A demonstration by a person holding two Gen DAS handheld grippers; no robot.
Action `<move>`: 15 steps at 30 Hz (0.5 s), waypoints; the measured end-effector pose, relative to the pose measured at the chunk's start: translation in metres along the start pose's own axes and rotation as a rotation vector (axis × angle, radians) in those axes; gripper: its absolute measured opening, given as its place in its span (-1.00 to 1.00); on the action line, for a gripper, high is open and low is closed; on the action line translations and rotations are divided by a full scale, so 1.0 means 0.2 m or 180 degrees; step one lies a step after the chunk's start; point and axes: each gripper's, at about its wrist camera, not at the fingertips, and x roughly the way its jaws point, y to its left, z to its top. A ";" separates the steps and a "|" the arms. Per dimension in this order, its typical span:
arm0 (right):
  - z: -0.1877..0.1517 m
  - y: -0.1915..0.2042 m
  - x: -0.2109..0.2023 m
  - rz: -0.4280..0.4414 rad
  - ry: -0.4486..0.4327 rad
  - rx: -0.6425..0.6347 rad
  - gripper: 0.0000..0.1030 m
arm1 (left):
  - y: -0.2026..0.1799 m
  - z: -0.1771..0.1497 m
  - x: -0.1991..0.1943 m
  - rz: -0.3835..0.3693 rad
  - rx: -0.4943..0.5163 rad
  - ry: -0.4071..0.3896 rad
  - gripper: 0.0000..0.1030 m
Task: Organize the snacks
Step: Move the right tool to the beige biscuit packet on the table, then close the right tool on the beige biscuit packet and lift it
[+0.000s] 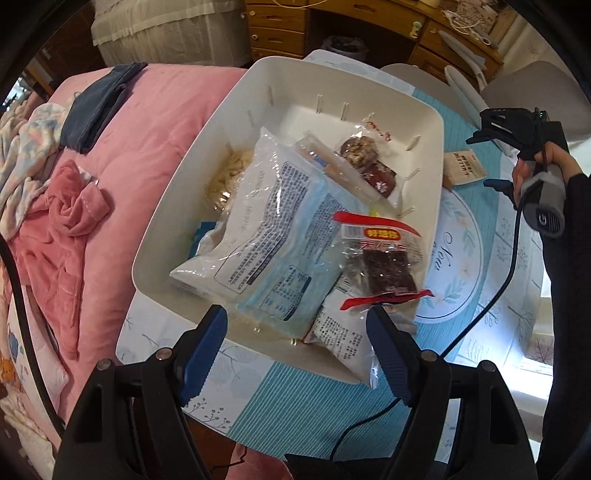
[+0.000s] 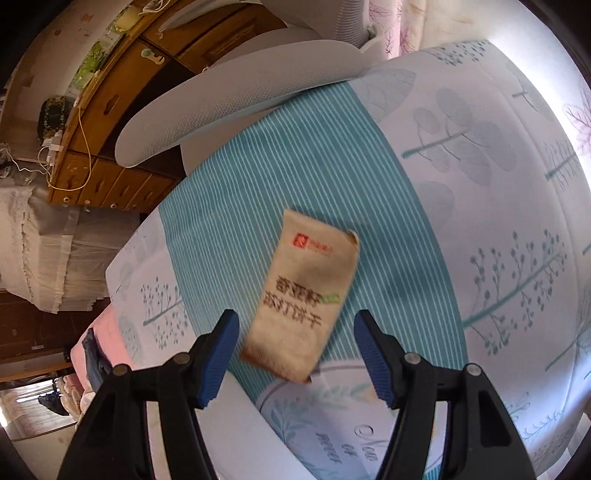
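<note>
A white bin (image 1: pixel 424 122) on the table holds several snack packs. A large blue-and-clear bag (image 1: pixel 258 236) lies across the middle, and a red-edged packet of dark pieces (image 1: pixel 384 258) rests on top at the near right. My left gripper (image 1: pixel 297 317) points down over the bin's near edge, open, with nothing between its pads; the red-edged packet's lower edge lies right at its right fingertip (image 1: pixel 378 317). A beige cracker packet (image 2: pixel 303 295) (image 1: pixel 463 168) lies flat on the tablecloth beside the bin. My right gripper (image 2: pixel 295 321) (image 1: pixel 487 160) hovers over it, open, pads clear of it.
The table carries a teal-striped cloth with leaf prints (image 2: pixel 229 206). A bed with pink bedding (image 1: pixel 147 122) and loose clothes lies left of the bin. A grey chair (image 2: pixel 229 99) and wooden drawers (image 1: pixel 277 26) stand beyond the table. A black cable (image 1: pixel 491 295) trails across the cloth.
</note>
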 end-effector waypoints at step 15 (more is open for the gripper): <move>0.09 0.05 0.16 -0.0680 0.0045 0.0236 0.26 | 0.08 0.03 0.00 0.0156 -0.0300 -0.0093 0.48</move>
